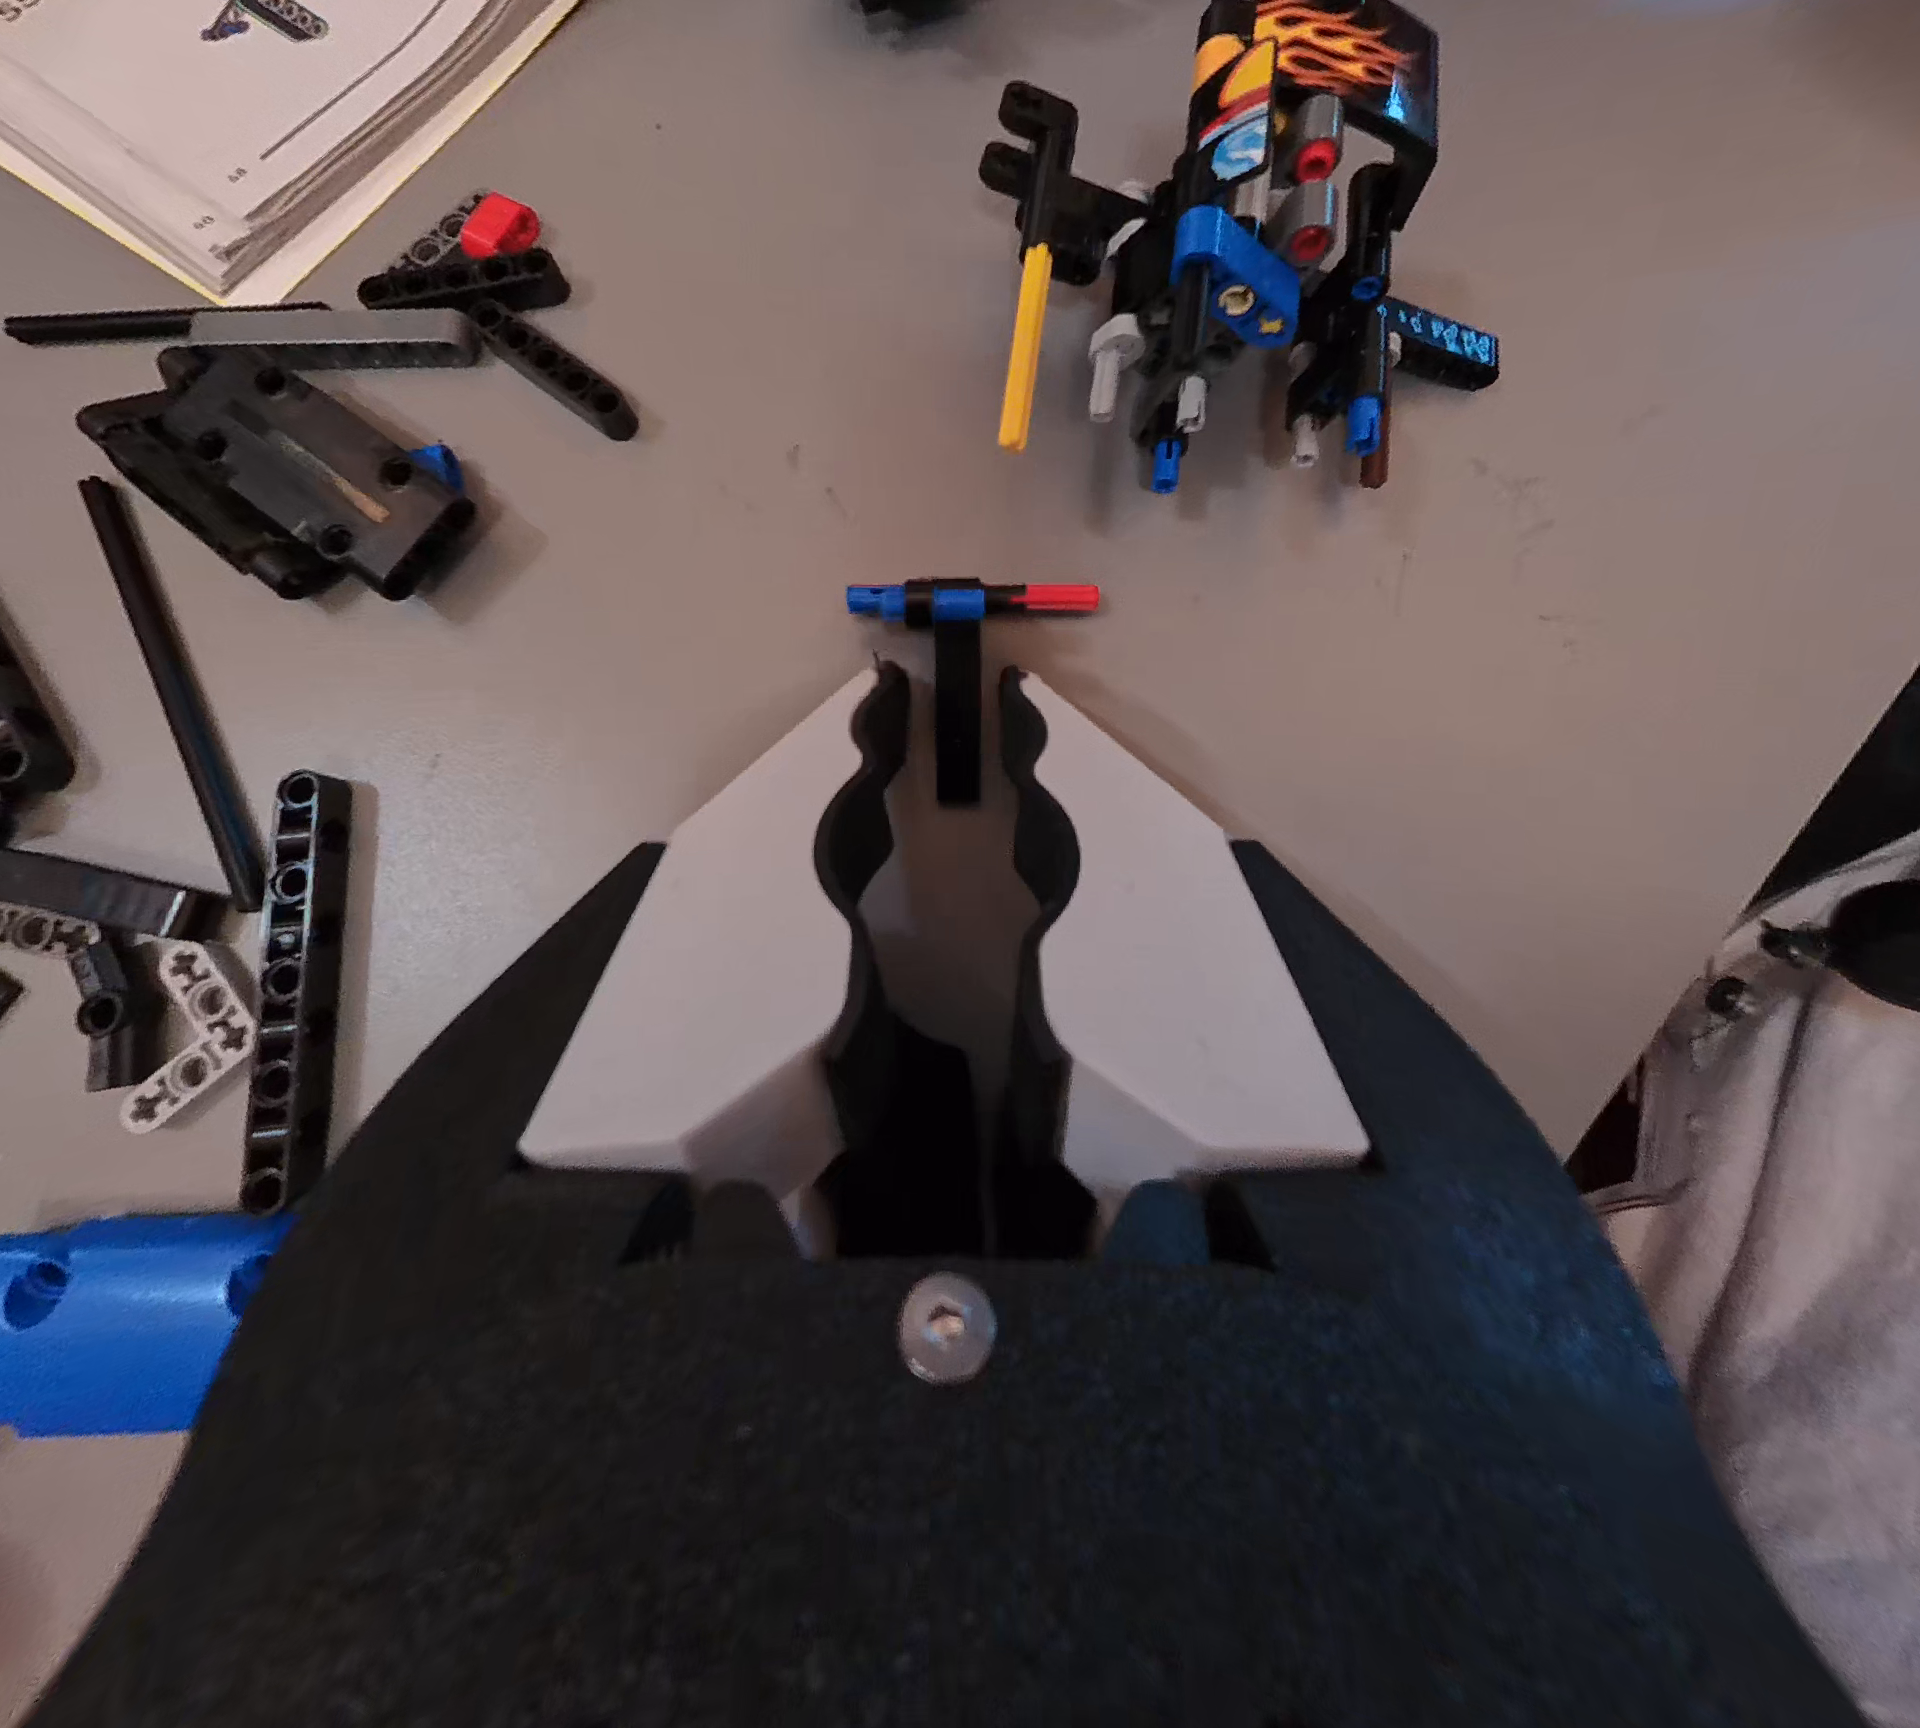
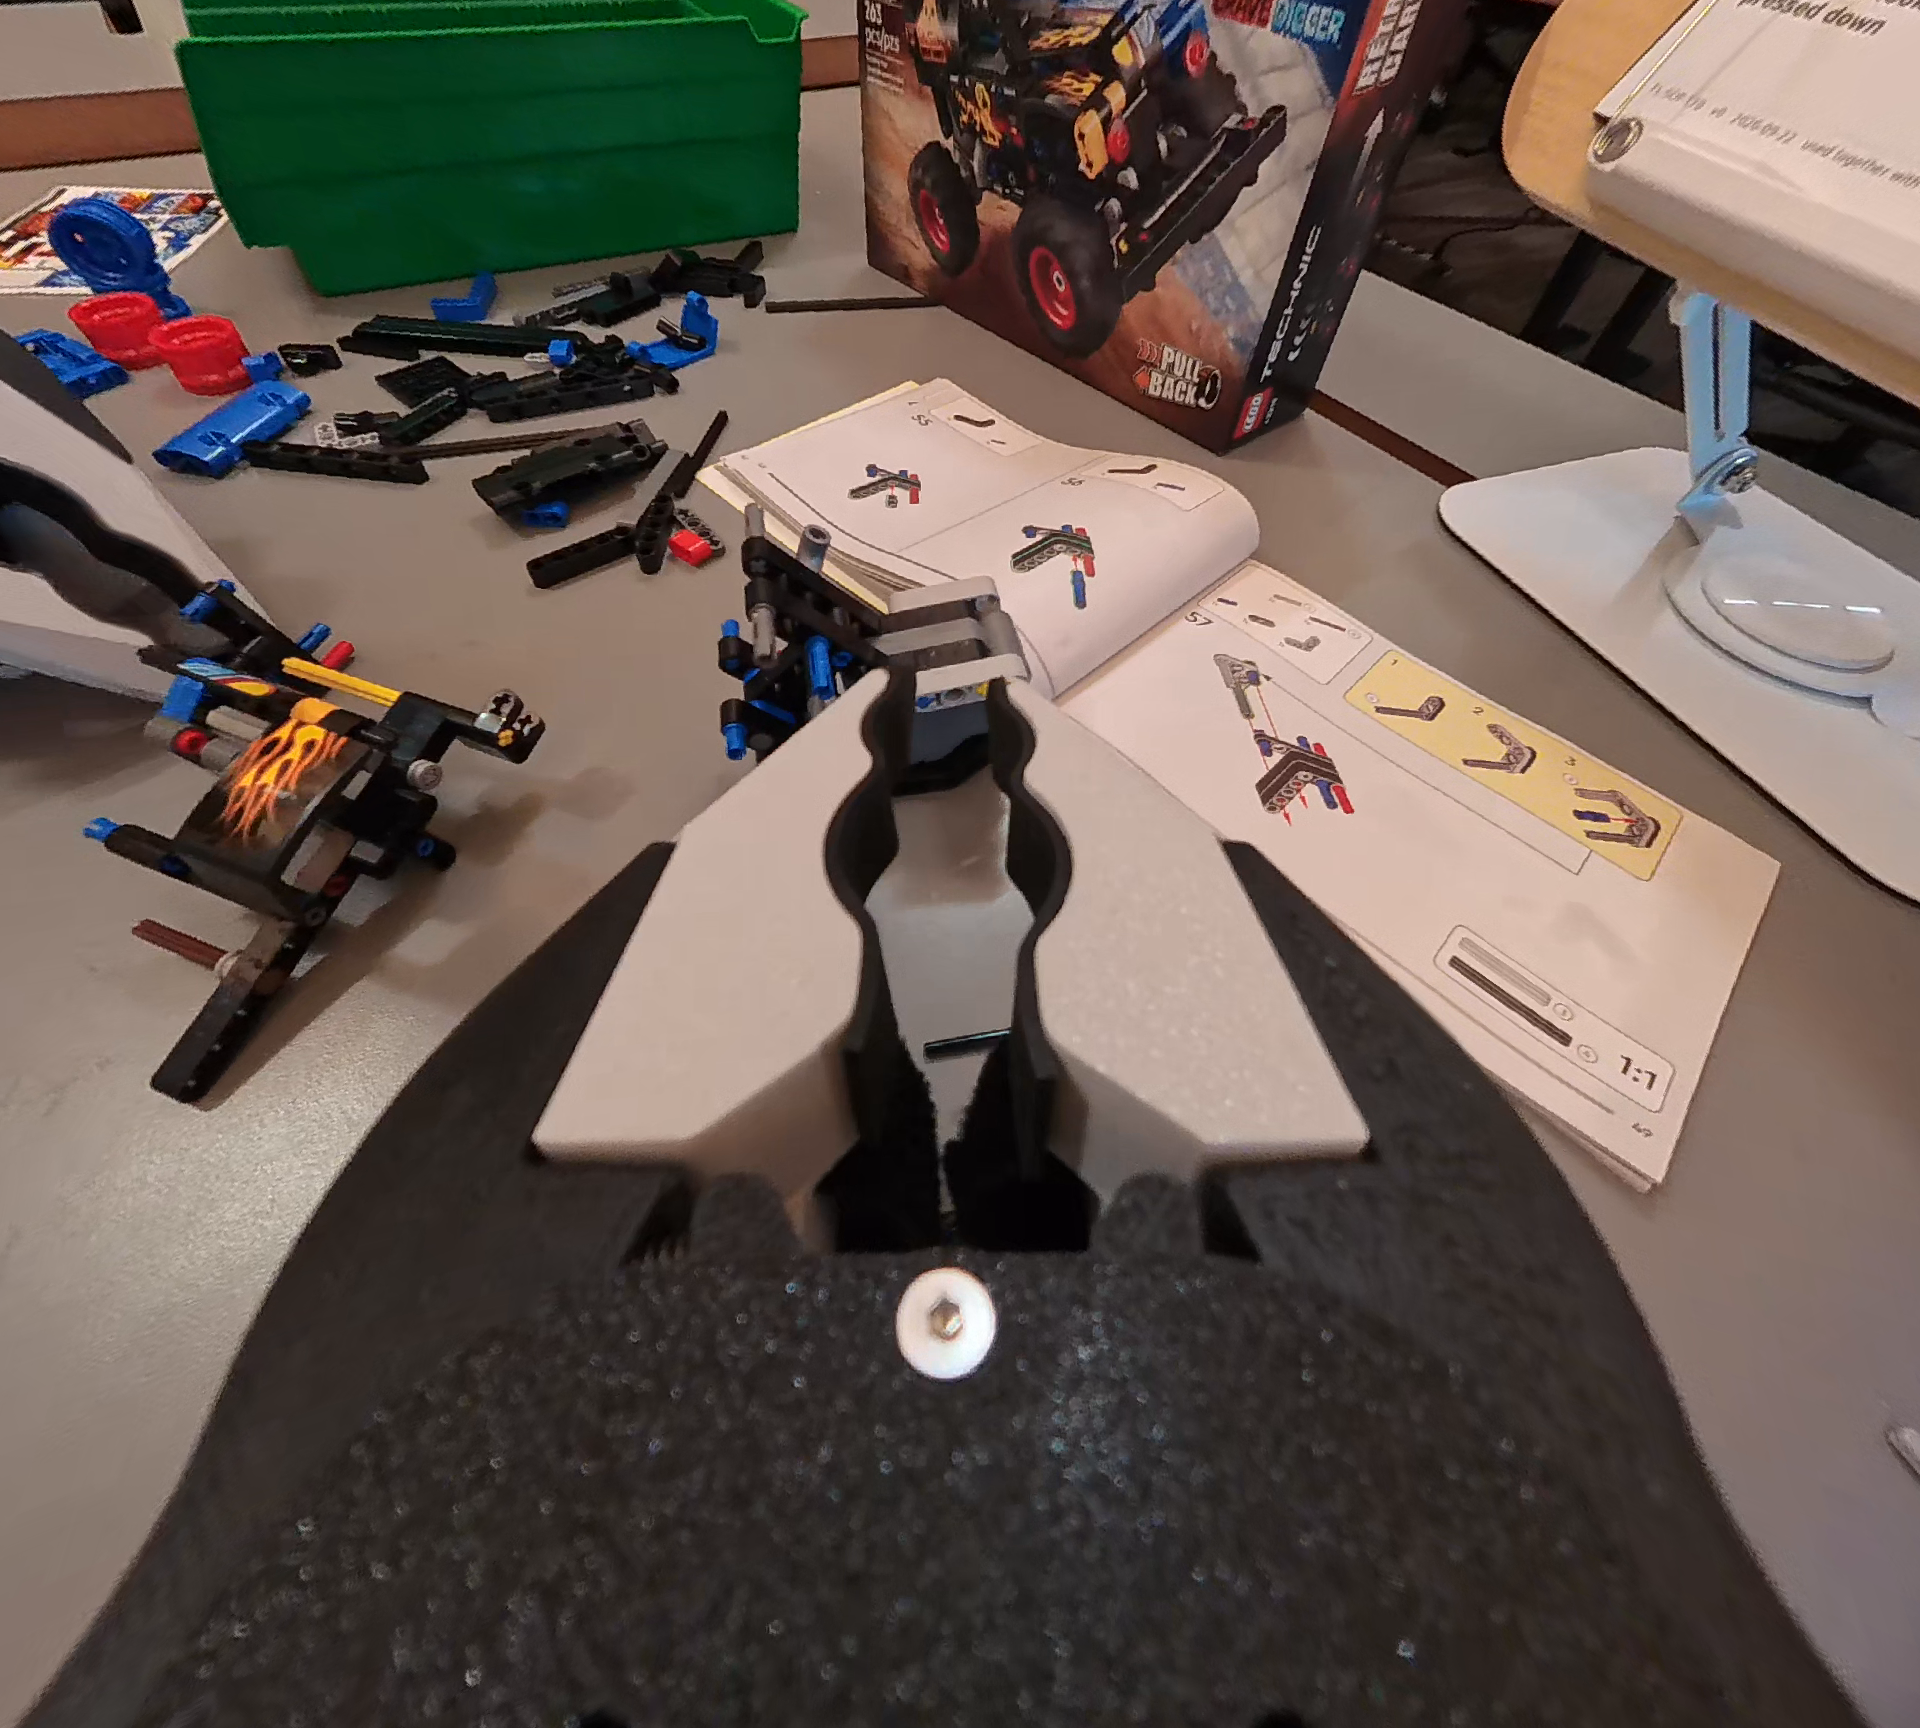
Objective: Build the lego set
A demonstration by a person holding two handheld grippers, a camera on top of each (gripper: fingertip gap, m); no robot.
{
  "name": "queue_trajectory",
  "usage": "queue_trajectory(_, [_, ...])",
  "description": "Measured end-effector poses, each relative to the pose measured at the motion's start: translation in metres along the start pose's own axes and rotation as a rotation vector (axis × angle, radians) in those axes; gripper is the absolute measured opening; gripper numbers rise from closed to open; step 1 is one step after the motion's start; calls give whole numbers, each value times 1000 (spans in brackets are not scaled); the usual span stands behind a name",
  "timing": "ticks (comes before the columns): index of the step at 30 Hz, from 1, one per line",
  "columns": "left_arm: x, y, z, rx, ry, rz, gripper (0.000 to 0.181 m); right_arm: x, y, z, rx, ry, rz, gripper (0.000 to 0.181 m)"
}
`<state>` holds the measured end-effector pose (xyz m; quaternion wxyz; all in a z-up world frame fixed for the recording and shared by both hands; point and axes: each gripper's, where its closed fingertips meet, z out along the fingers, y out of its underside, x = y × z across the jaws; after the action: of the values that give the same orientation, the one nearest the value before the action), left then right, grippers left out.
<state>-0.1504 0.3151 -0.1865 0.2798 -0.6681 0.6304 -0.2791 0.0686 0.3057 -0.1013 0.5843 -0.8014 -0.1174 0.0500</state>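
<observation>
Narrow at the left gripper [image 1: 956,676], with a short black beam [image 1: 956,722] lengthwise between its fingers, a thin gap visible on either side from above. Cannot tell whether clamped lower down or merely straddled. Crosswise just past the fingertips, a blue pin [image 1: 873,600] to the left and a red axle pin [image 1: 1060,598] to the right, probably kept outside the jaws to leave them free for plugging in. Ahead and to the right, the flame-printed sub-assembly [image 1: 1278,224] on the grey table [image 1: 727,483], likely parked within reach as the next mate. Far ahead-left, the open instruction booklet [image 1: 312,16], placed for reference. To the left, loose black beams [image 1: 291,982]. Narrow too at the right gripper [image 2: 943,691], tips flanking a grey-blue block on the black chassis assembly [image 2: 800,639] directly ahead, seemingly to steady it. Cannot tell whether actually pinching. Judged mid-build, with the joining of the pinned beam not yet done.
</observation>
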Motion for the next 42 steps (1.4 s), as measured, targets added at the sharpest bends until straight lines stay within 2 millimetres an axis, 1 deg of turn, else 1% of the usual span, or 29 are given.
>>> queue_trajectory(3, [7, -2, -7, 4, 58, -23, 27, -1, -2, -1, 4, -1, -4, 13])
queue_trajectory(6, [14, -19, -31, 49, 126, -5, 31, -2, -2, -1, 4, -4, -8, 13])
queue_trajectory(7, [10, -26, -42, 55, 130, 16, 32, -2, -2, -1, 2, -5, -10, 13])
queue_trajectory(8, [-1, -34, -53, 60, 107, 48, 31, -3, -2, -1, 2, -7, -10, 13])
queue_trajectory(10, [-35, -50, -75, 41, 15, 144, 30, -4, -2, -1, 4, -13, -7, 13])
queue_trajectory(11, [-53, -55, -83, 2, -24, 201, 30, -4, -2, -1, 4, -17, -4, 13])
queue_trajectory(12, [-76, -59, -89, -44, -70, 257, 29, -4, -2, -1, 4, -18, -3, 13])
queue_trajectory(13, [-102, -64, -92, -85, -132, 296, 28, -4, -1, 0, 2, -17, -4, 13])
queue_trajectory(14, [-126, -68, -92, -138, -170, 321, 28, -4, -1, 0, -1, -16, -4, 13])
queue_trajectory(16, [-169, -76, -84, -255, -200, 358, 26, -2, 1, 1, -6, -12, -2, 13])
queue_trajectory(18, [-210, -81, -70, -399, -227, 391, 25, 0, 3, 2, -11, -11, 6, 13])
queue_trajectory(19, [-231, -80, -62, -484, -241, 407, 26, 1, 4, 2, -14, -10, 10, 13])
queue_trajectory(21, [-270, -71, -45, -655, -249, 426, 26, 3, 6, 2, -19, -8, 14, 13])
queue_trajectory(22, [-283, -65, -35, -715, -217, 405, 26, 3, 6, 2, -20, -8, 15, 13])
queue_trajectory(24, [-302, -53, -18, -799, -154, 325, 23, 4, 6, 2, -18, -6, 13, 13])
queue_trajectory(25, [-309, -48, -13, -829, -135, 291, 23, 4, 5, 1, -17, -6, 11, 13])
queue_trajectory(27, [-314, -40, -4, -862, -81, 257, 23, 4, 4, 1, -13, -5, 8, 13])
queue_trajectory(31, [-322, -37, 11, -844, -83, 250, 21, 4, 3, 0, -10, -8, 13, 12])
queue_trajectory(38, [-325, -26, 19, -877, -86, 267, 11, -1, 7, 3, -25, -26, 2, 12])
queue_trajectory(40, [-326, -26, 18, -877, -91, 277, 9, -1, 7, 3, -26, -25, -4, 12])
queue_trajectory(42, [-323, -31, 17, -843, -96, 289, 7, 0, 7, 3, -26, -22, -4, 12])
